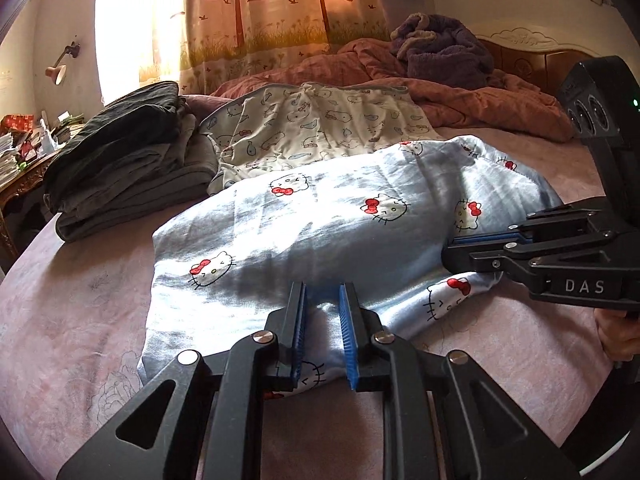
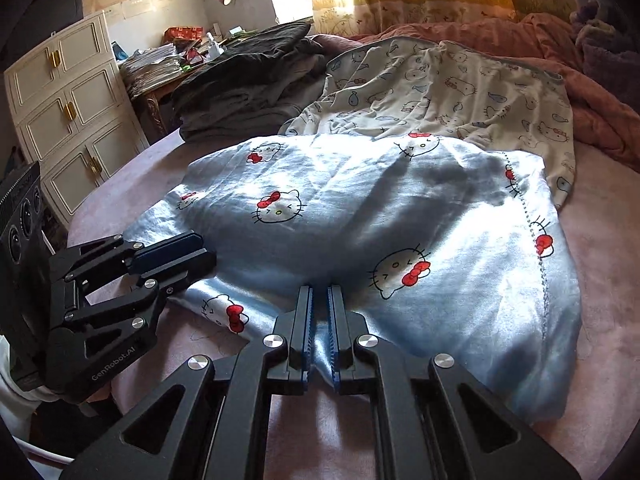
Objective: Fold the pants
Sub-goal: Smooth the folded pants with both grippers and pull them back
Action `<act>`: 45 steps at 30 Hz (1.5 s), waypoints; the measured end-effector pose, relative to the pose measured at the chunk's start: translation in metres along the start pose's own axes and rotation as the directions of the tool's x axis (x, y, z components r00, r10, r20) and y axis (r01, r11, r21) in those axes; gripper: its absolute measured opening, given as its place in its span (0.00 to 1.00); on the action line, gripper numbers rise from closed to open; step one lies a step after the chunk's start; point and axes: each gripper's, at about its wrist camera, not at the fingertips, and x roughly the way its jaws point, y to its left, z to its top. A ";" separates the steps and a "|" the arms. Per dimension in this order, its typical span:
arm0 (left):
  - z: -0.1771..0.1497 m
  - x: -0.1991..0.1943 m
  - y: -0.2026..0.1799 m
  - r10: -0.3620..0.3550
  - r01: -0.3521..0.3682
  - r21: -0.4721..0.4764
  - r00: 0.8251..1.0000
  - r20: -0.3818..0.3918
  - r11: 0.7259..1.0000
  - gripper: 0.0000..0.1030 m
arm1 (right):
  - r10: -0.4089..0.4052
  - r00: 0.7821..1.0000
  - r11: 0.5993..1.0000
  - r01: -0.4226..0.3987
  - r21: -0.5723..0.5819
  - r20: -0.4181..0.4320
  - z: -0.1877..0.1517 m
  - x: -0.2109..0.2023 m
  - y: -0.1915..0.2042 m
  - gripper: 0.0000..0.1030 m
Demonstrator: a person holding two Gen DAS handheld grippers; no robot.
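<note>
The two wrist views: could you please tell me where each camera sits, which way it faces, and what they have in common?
Left wrist view: sits on the left gripper, looking forward and down across the pink bed sheet at the light blue satin cat-print pants; the right gripper and a hand show at right.
Right wrist view: sits on the right gripper, facing the same pants; the left gripper shows at left.
Shared: both grippers clamped on the pants' near edge, the stack of folded dark clothes, the white cat-print cloth.
</note>
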 end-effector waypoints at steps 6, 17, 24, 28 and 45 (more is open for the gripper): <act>0.003 -0.006 0.006 -0.043 0.044 -0.032 0.999 0.033 0.999 0.17 | -0.015 1.000 1.000 0.014 0.009 0.025 -0.001 -0.006 -0.001 0.07; -0.001 -0.025 -0.004 -0.126 0.123 0.033 0.985 0.116 0.992 0.18 | 0.060 0.991 0.994 -0.048 -0.103 0.122 -0.008 -0.029 0.019 0.07; -0.006 -0.014 -0.017 -0.082 0.073 0.106 0.994 0.079 0.992 0.18 | 0.058 0.998 0.992 -0.060 -0.113 -0.015 -0.013 -0.006 0.024 0.07; -0.006 -0.012 -0.017 -0.081 0.074 0.104 0.995 0.062 0.992 0.18 | 0.089 0.996 0.993 -0.090 -0.079 -0.009 -0.011 -0.008 0.017 0.07; -0.016 -0.017 0.021 0.117 -0.115 -0.039 0.992 0.054 0.993 0.24 | -0.092 0.995 0.995 0.090 0.038 0.050 -0.018 -0.023 -0.006 0.08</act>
